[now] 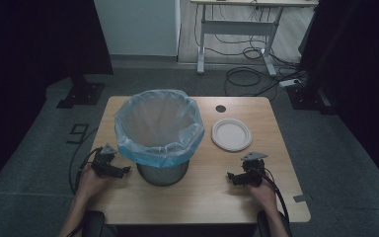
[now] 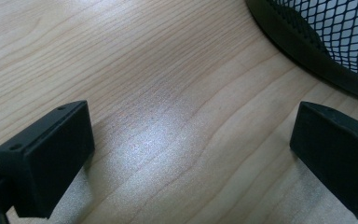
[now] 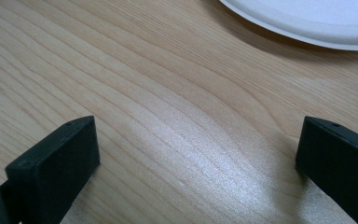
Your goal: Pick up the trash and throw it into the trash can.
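surface: wooden table | on it: lined mesh bin, white plate

We look along our right tongs low over the desk. Their two black jaws rise from the bottom corners and stand wide apart, with bare wood grain between them and nothing held. The desk is pale wood with wavy grain, and a soft sheen lies on it between the jaws. At the top right, the rim of a white plate rests on the desk, well apart from the jaws, casting a thin shadow along its near edge.
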{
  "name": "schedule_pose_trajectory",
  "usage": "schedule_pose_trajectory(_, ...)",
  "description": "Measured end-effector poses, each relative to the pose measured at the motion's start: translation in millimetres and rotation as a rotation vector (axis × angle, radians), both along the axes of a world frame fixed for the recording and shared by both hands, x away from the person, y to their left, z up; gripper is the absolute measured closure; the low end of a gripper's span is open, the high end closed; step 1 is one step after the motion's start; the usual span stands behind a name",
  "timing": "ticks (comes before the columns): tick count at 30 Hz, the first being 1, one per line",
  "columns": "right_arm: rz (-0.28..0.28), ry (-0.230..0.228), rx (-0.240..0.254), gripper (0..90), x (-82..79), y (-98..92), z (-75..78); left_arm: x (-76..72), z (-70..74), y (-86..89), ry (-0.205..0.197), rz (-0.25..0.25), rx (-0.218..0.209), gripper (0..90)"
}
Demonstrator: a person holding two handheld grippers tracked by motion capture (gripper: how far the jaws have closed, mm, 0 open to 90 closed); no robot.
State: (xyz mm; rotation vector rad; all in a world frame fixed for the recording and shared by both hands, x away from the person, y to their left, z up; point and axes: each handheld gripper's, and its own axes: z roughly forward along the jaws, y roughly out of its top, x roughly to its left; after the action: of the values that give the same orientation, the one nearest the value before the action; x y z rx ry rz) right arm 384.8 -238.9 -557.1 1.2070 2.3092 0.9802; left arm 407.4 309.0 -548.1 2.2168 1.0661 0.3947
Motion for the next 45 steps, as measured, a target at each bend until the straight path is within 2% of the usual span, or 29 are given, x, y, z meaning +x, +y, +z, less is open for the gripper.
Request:
schedule_pose_trajectory(15, 0.007, 0.001, 0.002, 0.0, 1.1, 0.1, 0.2, 4.1, -0.1, -4.6, 0.0, 0.022, -0.002, 0.0)
schedule_pose_trajectory(17, 0.005, 0.003, 0.0, 0.8, 1.4, -0.3, 0.7, 4.2, -0.1, -4.7, 0.0, 0.021, -0.003, 0.0)
schedule_pose_trajectory(18, -0.01, 0.006, 0.002, 6.0, 2.4, -2.3, 2.6, 4.3, -0.1, -4.7, 0.0, 0.021, -0.003, 0.0)
schedule_pose_trajectory(19, -0.01, 0.006, 0.002, 6.0, 2.4, -2.3, 2.6, 4.4, -0.1, -4.8, -0.002, 0.022, -0.001, 0.0)
schedule_pose_trajectory(21, -0.052, 0.022, -0.013, 7.9, 7.0, -8.0, 5.4, 4.4, -0.1, -4.9, -0.001, 0.022, -0.003, 0.0)
schedule_pose_trajectory(23, -0.07, 0.028, -0.023, 8.2, 9.6, -9.7, 6.4, 4.4, -0.1, -4.8, -0.002, 0.022, -0.001, 0.0)
schedule_pose_trajectory(24, -0.096, 0.025, -0.051, 9.8, 15.4, -12.3, 9.5, 4.4, -0.1, -4.8, -0.002, 0.022, -0.001, 0.0)
schedule_pose_trajectory(27, -0.123, 0.023, -0.062, 10.4, 23.1, -15.0, 12.9, 4.4, -0.1, -4.8, -0.002, 0.022, -0.002, 0.0)
schedule_pose_trajectory(28, -0.164, 0.029, -0.064, 11.7, 32.4, -17.9, 17.3, 4.5, -0.1, -4.8, -0.002, 0.022, -0.001, 0.0)
schedule_pose_trajectory(30, -0.181, 0.027, -0.063, 12.4, 37.5, -19.4, 19.7, 4.4, -0.1, -4.9, -0.001, 0.022, -0.003, 0.0)
schedule_pose_trajectory(31, -0.224, 0.026, -0.054, 12.5, 48.2, -22.0, 24.5, 4.5, -0.1, -4.8, -0.002, 0.022, -0.001, 0.0)
schedule_pose_trajectory(36, -0.295, 0.023, -0.035, 14.5, 73.8, -22.6, 33.9, 4.4, -0.1, -4.9, -0.001, 0.022, -0.003, 0.0)
schedule_pose_trajectory(39, -0.349, 0.045, -0.062, 16.6, 87.8, -20.1, 35.4, 4.4, -0.1, -4.9, -0.001, 0.022, -0.003, 0.0)
schedule_pose_trajectory(40, -0.349, 0.045, -0.062, 16.6, 87.8, -20.1, 35.4, 4.4, -0.1, -4.9, -0.001, 0.022, -0.003, 0.0)
schedule_pose_trajectory(41, -0.379, 0.058, -0.073, 18.5, 96.6, -18.8, 33.6, 4.5, -0.1, -4.8, -0.002, 0.022, -0.002, 0.0)
schedule_pose_trajectory(42, -0.379, 0.058, -0.073, 18.5, 96.6, -18.8, 33.6, 4.4, -0.1, -4.9, 0.0, 0.022, -0.003, 0.0)
schedule_pose_trajectory(43, -0.406, 0.059, -0.08, 20.0, 103.7, -17.2, 31.8, 4.4, -0.1, -4.9, 0.0, 0.022, -0.003, 0.0)
schedule_pose_trajectory(45, -0.417, 0.062, -0.078, 21.9, 106.6, -16.3, 30.8, 4.4, -0.1, -4.9, -0.001, 0.022, -0.003, 0.0)
